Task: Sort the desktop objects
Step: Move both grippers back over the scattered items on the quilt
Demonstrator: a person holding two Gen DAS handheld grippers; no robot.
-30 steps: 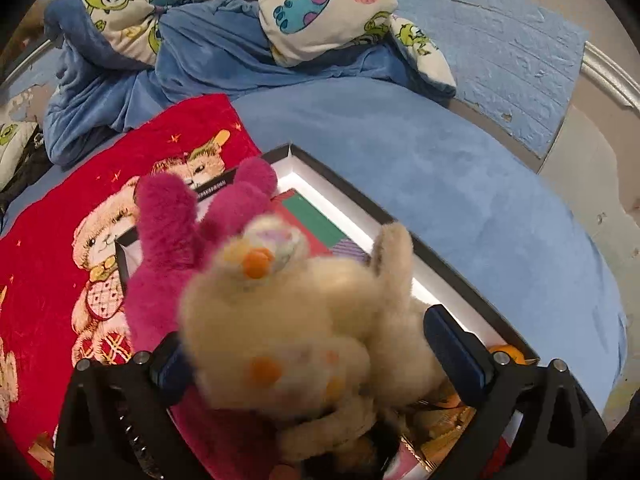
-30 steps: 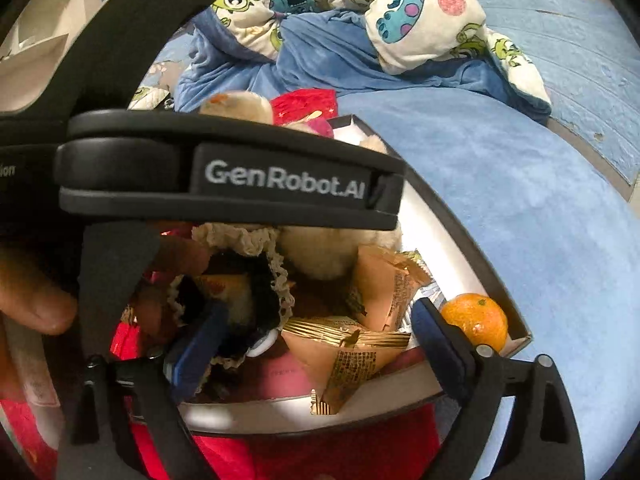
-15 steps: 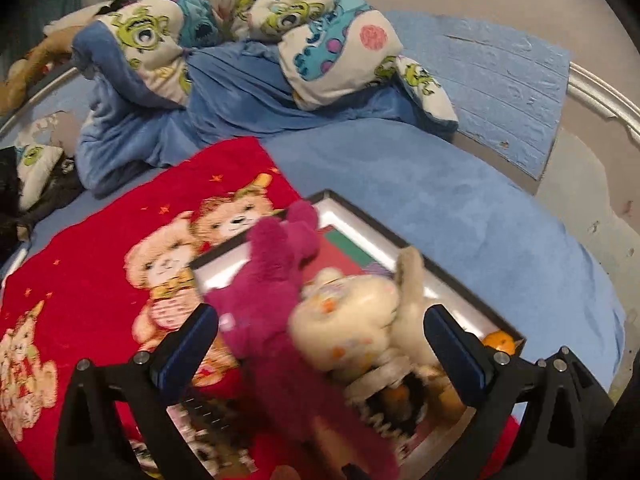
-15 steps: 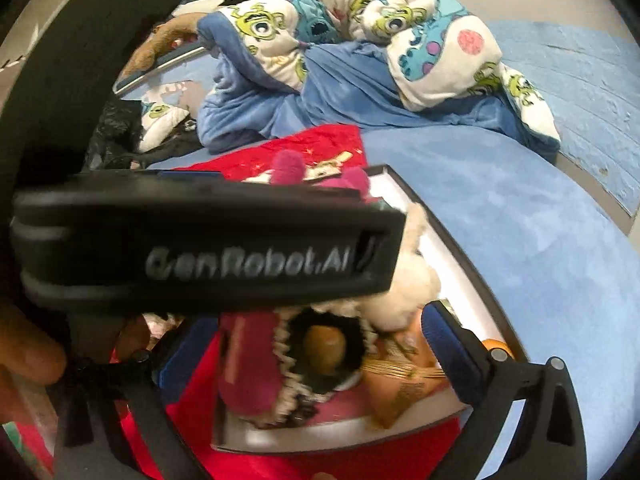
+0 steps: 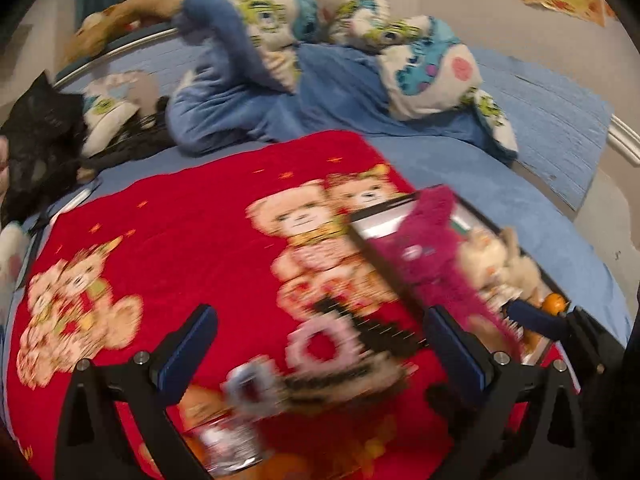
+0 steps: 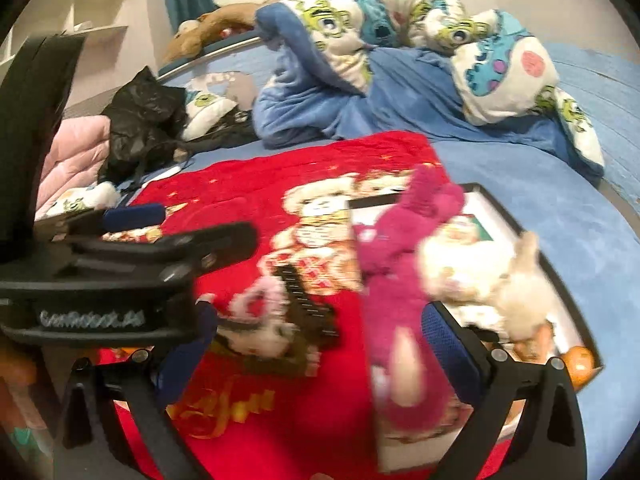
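A black-rimmed box (image 5: 380,210) (image 6: 532,236) lies on the bed. It holds a magenta plush toy (image 5: 432,256) (image 6: 400,264), a cream plush toy (image 5: 496,260) (image 6: 492,276) and an orange (image 5: 554,304) (image 6: 580,364). My left gripper (image 5: 316,352) is open and empty above the red bear blanket (image 5: 192,240). Blurred small items lie between its fingers: a pink ring (image 5: 320,344) (image 6: 256,300), a black comb (image 5: 380,332) (image 6: 308,304). My right gripper (image 6: 320,352) is open and empty over the same items. The left gripper's body (image 6: 120,276) fills the left of the right wrist view.
A crumpled blue and monster-print duvet (image 5: 320,64) (image 6: 380,60) lies at the back. A black bag (image 5: 36,148) (image 6: 144,120) and a pink cushion (image 6: 72,152) lie at the left. White shelves (image 6: 80,8) stand at the back left.
My left gripper has let go of the cream plush in the box and swung left over the red blanket. My right gripper has pulled back and up. Both views are motion-blurred.
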